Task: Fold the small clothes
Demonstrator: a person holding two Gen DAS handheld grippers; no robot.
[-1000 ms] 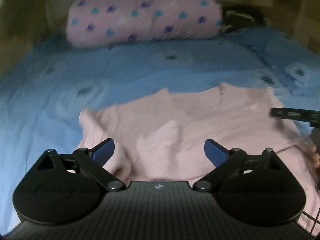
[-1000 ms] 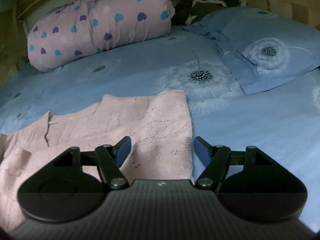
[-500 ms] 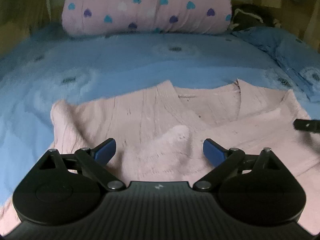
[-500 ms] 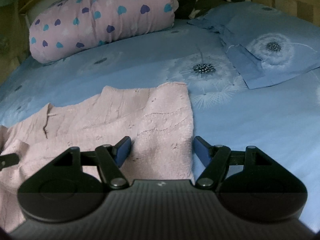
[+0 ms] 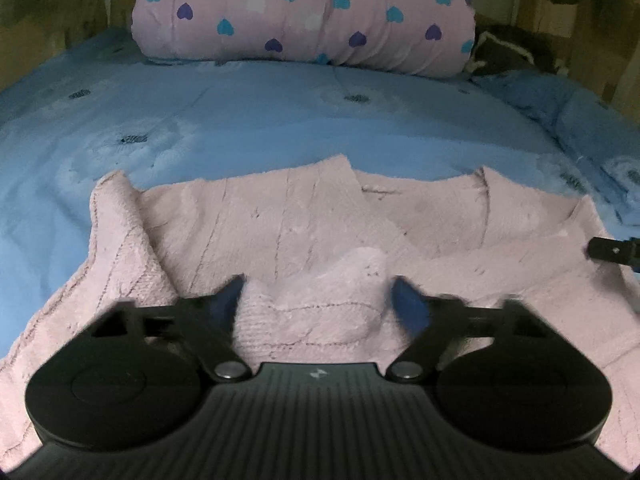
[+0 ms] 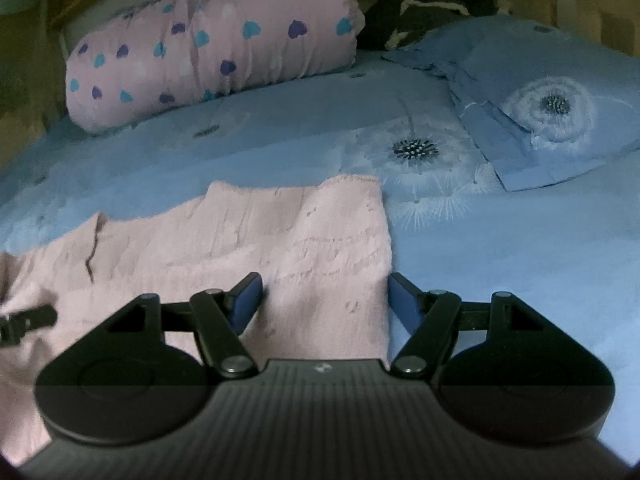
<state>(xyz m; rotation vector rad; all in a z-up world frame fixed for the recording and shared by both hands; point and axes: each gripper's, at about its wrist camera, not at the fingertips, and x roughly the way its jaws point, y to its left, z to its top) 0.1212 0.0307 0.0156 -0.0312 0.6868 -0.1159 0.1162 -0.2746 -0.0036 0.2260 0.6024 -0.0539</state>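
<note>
Blue bedspread (image 6: 500, 264), pink cardigan (image 5: 320, 224) lying crosswise, collar away

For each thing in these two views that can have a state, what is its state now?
Sweater: spread on the bed, wrinkled, not yet folded, one bump raised.
Left gripper: open, blurred, fingers either side of the bump.
Right gripper: open, astride the sweater's right edge.
Bedsheet: spread flat.
Blanket: rolled up at the far end.
Pillow: lying on the bed.
</note>
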